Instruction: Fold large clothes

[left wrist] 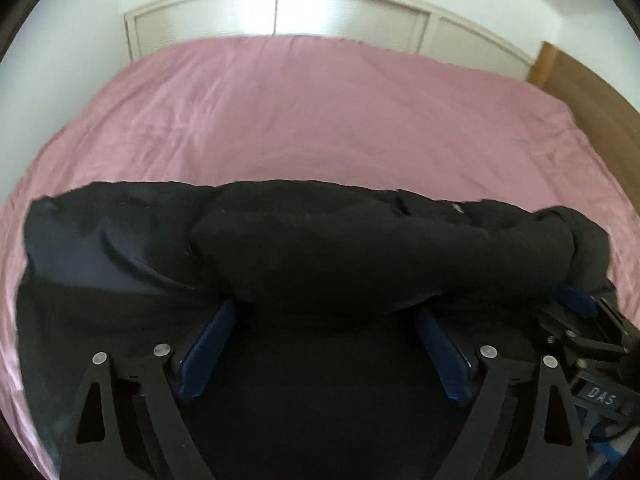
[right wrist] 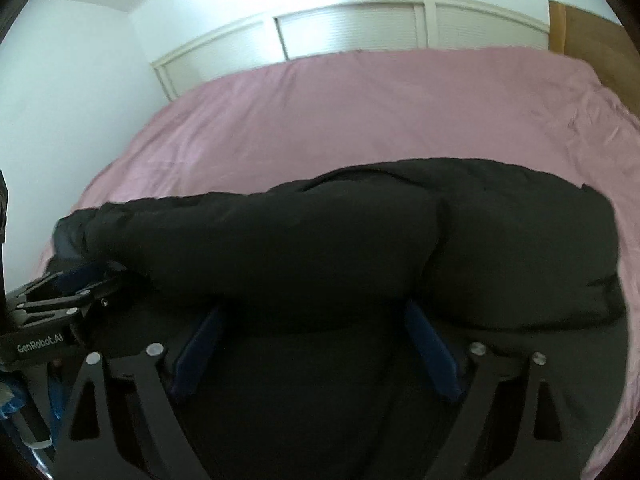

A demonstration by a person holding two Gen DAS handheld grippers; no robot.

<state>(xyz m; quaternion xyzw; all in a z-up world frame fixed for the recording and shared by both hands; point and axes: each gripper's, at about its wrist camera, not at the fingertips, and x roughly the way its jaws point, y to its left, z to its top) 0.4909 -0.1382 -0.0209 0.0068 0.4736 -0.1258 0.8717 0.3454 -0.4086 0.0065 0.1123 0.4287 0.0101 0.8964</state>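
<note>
A large black padded garment (left wrist: 280, 248) lies bunched across the near part of the pink bed (left wrist: 300, 112). It also shows in the right wrist view (right wrist: 320, 240). My left gripper (left wrist: 324, 312) stands open, its blue fingers (left wrist: 208, 344) wide apart with their tips pushed under a thick fold of the garment. My right gripper (right wrist: 316, 308) is open the same way, blue fingers (right wrist: 432, 344) spread and tips hidden under the fabric. Each gripper shows at the edge of the other's view, the right one (left wrist: 580, 328) and the left one (right wrist: 64, 292), close beside each other.
The pink sheet (right wrist: 360, 108) stretches far beyond the garment. White louvred closet doors (left wrist: 352, 12) line the back wall. A wooden panel (left wrist: 592, 92) stands at the bed's right side. A white wall (right wrist: 72, 92) is on the left.
</note>
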